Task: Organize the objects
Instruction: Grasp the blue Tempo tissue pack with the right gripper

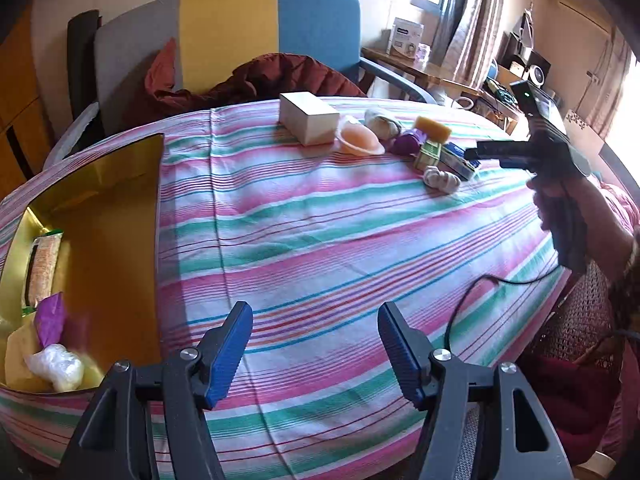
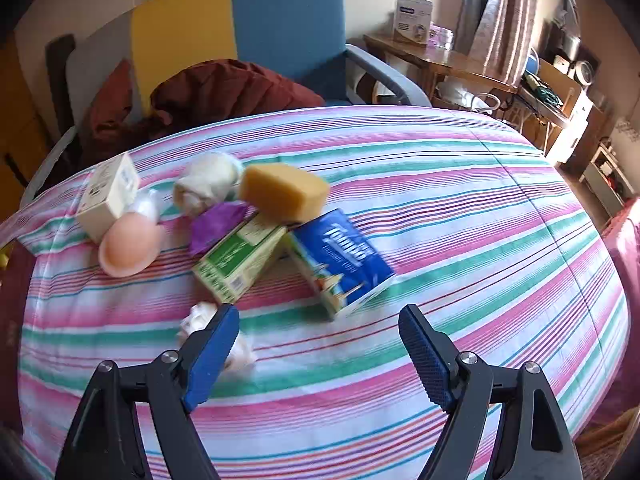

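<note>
Objects sit in a loose pile on the striped cloth point(image 2: 460, 208) covering the table: yellow sponge point(image 2: 284, 192), blue tissue pack point(image 2: 340, 260), green carton point(image 2: 236, 264), purple scrap point(image 2: 218, 222), peach cup point(image 2: 128, 246), white box point(image 2: 108, 196), two pale wads. Behind: chair point(image 2: 280, 28) w/ grey, yellow & blue panels, red jacket on it; desk, curtains, window at back right. Gold box point(image 1: 100, 216) at the cloth's left edge holds a few items already. Left gripper point(image 1: 316, 344) wide, nothing betw. jaws, over bare cloth. Right gripper point(image 2: 320, 352) also wide & empty, just short of the pile, left finger overlapping a white wad point(image 2: 200, 316).
</note>
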### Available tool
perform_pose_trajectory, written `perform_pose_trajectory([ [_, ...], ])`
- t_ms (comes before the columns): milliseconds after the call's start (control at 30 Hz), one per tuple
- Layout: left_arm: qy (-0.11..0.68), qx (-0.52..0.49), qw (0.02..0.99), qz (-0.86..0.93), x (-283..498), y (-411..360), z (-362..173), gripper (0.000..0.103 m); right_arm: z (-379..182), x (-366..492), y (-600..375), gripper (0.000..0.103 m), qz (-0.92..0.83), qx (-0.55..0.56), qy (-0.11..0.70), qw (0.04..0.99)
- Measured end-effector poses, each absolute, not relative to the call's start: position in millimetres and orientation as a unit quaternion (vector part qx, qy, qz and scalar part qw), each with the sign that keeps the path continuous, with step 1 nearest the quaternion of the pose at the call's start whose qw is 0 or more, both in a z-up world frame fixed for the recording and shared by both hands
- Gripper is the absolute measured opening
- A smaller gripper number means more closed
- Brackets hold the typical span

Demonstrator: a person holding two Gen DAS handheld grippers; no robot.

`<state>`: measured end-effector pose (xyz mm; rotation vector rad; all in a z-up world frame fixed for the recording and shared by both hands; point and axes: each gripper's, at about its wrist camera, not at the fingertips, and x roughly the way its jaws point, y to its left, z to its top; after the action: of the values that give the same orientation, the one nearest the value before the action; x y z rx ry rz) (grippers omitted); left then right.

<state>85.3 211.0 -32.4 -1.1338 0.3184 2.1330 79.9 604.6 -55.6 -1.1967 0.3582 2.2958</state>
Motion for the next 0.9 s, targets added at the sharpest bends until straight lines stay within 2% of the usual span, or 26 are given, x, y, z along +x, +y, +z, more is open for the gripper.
perform_pose_trajectory([
  [367, 0.136, -0.456, 0.365, 0.8, 88.9, 233.1, -50.7, 0.066, -86.8, 40.0, 638.5, 0.082, 0.848, -0.466, 0.119, 0.224],
  [433, 0.141, -0.458, 0.364, 0.799, 88.1, 237.5, -53.6, 0.066, -91.7, 34.9, 640.1, 0.077, 0.845, -0.474, 0.116, 0.219],
  [533, 0.145, -0.462, 0.362, 0.797, 85.2, 243.9, -58.4, 0.066, -98.1, 30.3, 637.9, 0.063, 0.839, -0.488, 0.119, 0.21],
  [633, 0.139, -0.469, 0.36, 0.795, 80.7, 249.6, -62.1, 0.066, -100.0, 30.1, 631.4, 0.055, 0.837, -0.497, 0.111, 0.2],
  [900, 0.135, -0.474, 0.351, 0.796, 75.5, 247.9, -65.2, 0.066, -97.6, 47.5, 594.5, 0.053, 0.823, -0.529, 0.116, 0.17],
])
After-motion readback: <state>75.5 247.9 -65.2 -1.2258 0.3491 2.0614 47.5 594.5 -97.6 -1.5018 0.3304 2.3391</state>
